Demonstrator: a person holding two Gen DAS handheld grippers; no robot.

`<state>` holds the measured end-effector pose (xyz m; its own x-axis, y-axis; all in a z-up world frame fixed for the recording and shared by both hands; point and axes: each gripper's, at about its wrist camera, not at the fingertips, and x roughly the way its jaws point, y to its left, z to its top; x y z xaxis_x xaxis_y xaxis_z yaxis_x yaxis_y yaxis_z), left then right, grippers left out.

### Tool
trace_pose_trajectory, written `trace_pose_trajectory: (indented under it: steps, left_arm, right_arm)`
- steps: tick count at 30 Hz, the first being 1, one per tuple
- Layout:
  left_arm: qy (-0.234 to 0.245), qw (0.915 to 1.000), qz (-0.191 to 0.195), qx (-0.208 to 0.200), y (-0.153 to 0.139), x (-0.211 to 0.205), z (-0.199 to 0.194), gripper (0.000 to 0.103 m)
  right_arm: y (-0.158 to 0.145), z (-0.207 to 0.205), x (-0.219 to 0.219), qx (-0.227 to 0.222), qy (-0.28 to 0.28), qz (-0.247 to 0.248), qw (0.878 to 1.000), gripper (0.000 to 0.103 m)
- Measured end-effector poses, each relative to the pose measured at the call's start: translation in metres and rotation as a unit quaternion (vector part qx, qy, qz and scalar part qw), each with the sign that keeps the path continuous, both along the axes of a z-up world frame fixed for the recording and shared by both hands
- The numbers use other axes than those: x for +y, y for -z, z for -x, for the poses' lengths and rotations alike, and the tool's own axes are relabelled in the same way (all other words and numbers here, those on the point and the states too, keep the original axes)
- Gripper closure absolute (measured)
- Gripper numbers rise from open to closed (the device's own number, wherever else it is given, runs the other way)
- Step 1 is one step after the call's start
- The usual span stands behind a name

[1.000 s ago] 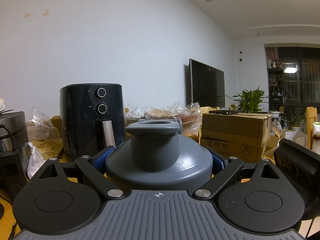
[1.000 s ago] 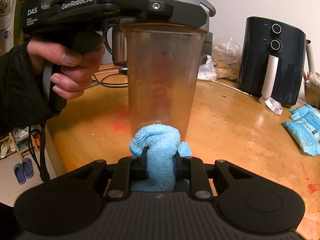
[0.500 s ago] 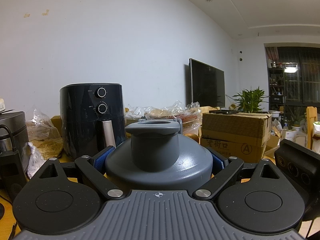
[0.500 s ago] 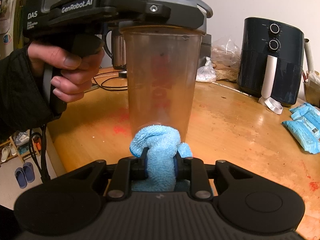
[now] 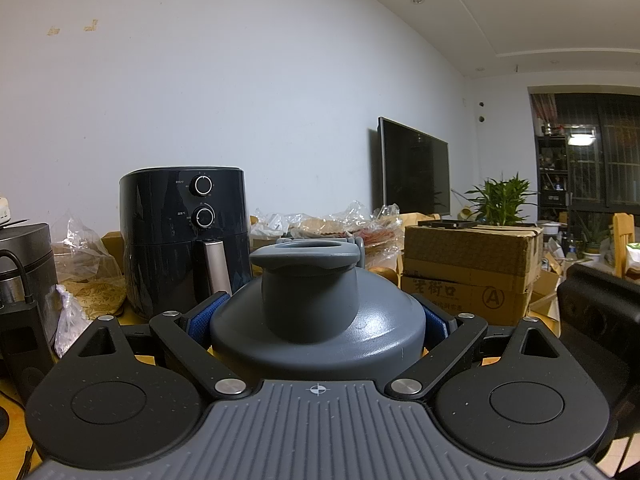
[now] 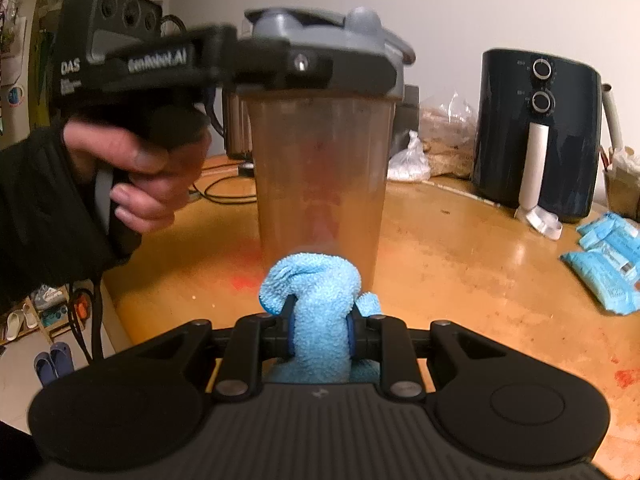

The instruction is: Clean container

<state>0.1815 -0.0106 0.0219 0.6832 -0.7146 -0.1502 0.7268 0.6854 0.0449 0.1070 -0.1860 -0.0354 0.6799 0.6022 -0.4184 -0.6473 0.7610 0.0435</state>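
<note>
Fingers (image 6: 352, 330) of the right gripper (image 6: 320, 330) are clamped on the cloth (image 6: 316, 300); the upright cup (image 6: 320, 176), held at its lid (image 5: 316, 320) by the left gripper (image 5: 318, 320), stands just ahead

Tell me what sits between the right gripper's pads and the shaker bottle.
A bunched blue microfiber cloth, pinched in the right gripper. Its top bulges in front of the shaker bottle's lower wall; actual contact is unclear. Only the right wrist view shows this.

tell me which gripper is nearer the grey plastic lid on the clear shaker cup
Left. The left gripper is clamped around the grey plastic lid; the right gripper, pinching a blue cloth, sits low at the cup's base.
</note>
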Motion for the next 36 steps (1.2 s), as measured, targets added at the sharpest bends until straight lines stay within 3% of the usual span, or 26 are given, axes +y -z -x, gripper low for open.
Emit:
trace_pose_trajectory:
  steps: [25,36]
  left_arm:
    - [0.000,1.0000,-0.001,0.000,0.000,0.000,0.001,0.008]
    - [0.000,1.0000,-0.002,0.000,0.000,0.000,0.000,0.008]
  right_arm:
    - [-0.049,0.017,-0.009,-0.090,0.013,-0.046,0.995,0.084]
    - [-0.049,0.025,-0.013,-0.111,0.018,-0.069,0.991,0.084]
